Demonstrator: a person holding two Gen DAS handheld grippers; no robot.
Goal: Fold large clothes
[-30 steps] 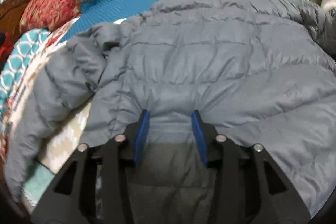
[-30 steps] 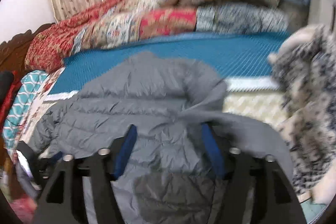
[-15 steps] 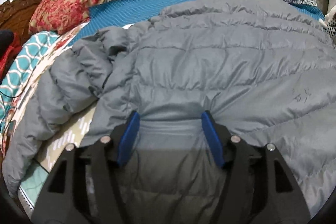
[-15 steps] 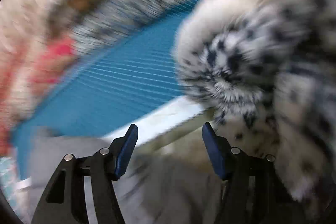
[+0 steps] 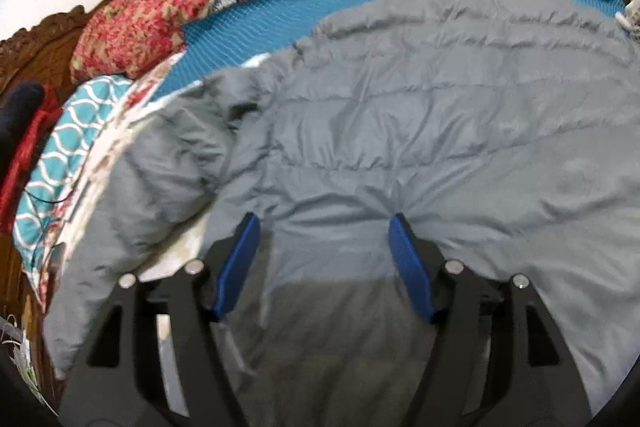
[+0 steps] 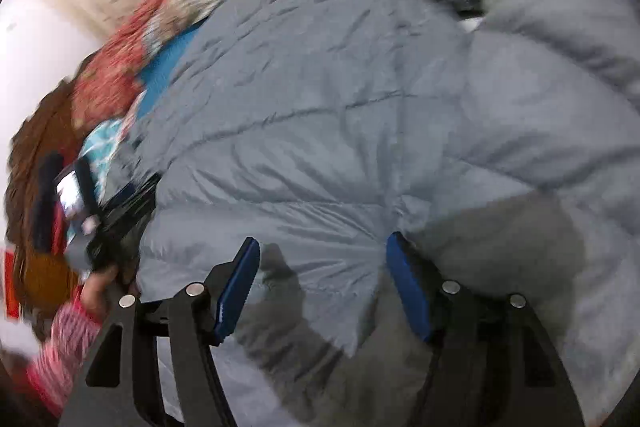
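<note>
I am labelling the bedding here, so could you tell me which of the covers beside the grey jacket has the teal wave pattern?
It is the teal-and-white quilt at the left bed edge, beside the grey puffer jacket. The red floral quilt and plain blue ribbed mat lie farther back.

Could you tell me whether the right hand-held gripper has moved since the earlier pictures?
Yes. The right hand-held gripper swung left, away from the spotted fleece, back over the grey jacket.
</note>
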